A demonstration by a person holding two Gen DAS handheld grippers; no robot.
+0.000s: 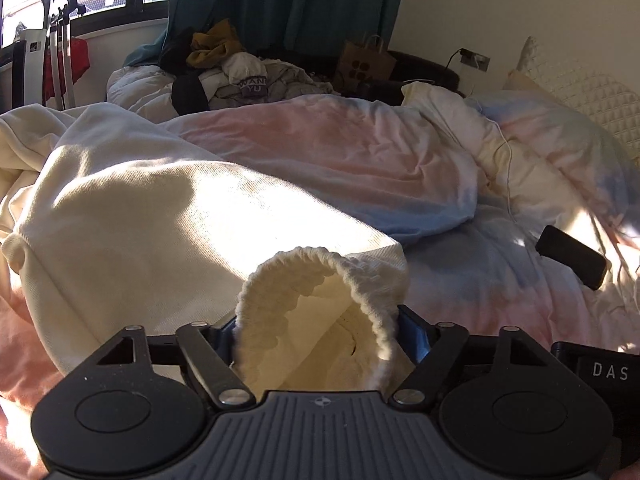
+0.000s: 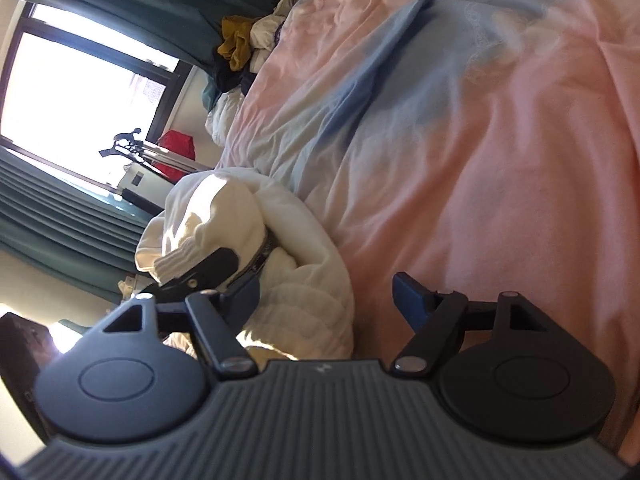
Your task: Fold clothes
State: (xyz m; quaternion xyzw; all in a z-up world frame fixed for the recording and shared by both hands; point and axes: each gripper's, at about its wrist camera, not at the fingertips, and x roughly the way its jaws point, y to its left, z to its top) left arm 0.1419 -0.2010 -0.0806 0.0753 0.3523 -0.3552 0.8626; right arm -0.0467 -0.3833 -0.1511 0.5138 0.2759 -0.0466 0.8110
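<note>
A cream sweatshirt (image 1: 152,208) lies spread on the pastel tie-dye duvet (image 1: 328,144). My left gripper (image 1: 316,332) is shut on its ribbed cuff (image 1: 304,312), which bulges up between the blue pads. In the right wrist view the same sweatshirt (image 2: 248,216) is bunched at the left, with the other gripper visible gripping it. My right gripper (image 2: 328,292) is open, its left blue pad (image 2: 248,296) touching the bunched cream fabric and its right pad (image 2: 408,292) over the duvet (image 2: 500,140).
A black phone (image 1: 572,256) lies on the duvet at right with a white cable. A pile of clothes (image 1: 236,68) sits at the bed's far end below teal curtains. A paper bag (image 1: 364,60), a pillow (image 1: 580,88) and a window stand around.
</note>
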